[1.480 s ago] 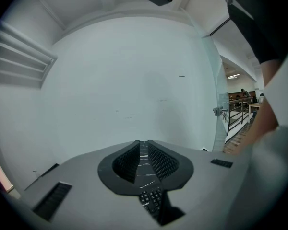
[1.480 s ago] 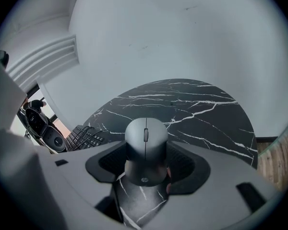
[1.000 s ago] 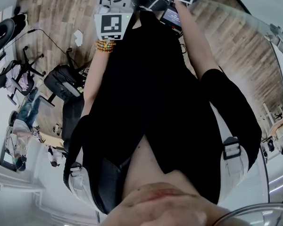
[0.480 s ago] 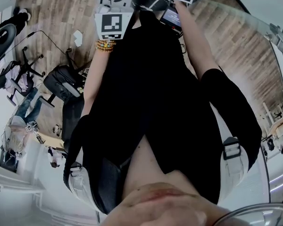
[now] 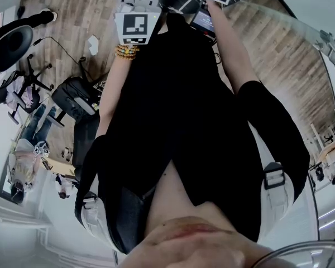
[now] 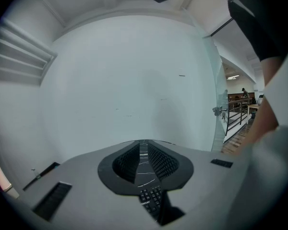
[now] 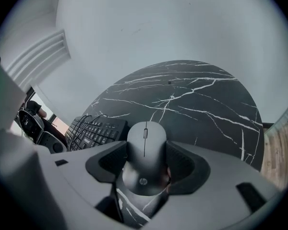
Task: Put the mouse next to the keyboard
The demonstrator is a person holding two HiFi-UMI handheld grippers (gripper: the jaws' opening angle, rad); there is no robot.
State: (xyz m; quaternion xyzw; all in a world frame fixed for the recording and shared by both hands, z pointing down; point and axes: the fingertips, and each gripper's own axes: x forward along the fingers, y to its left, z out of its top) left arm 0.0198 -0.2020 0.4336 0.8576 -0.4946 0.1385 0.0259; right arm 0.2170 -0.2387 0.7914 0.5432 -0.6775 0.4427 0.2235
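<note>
Right gripper: jaws are pinching a dark grey oval computer mouse by its two sides. The mouse is sitting at the near edge of a round black marble table with white veins, close to one end of a black keyboard. Left gripper: jaws are standing slightly parted and holding nothing, with keyboard keys showing through the gap.

Grey mouse clamped between jaws of right hand-held gripper, kbd just left, black marble tbl beneath.
</note>
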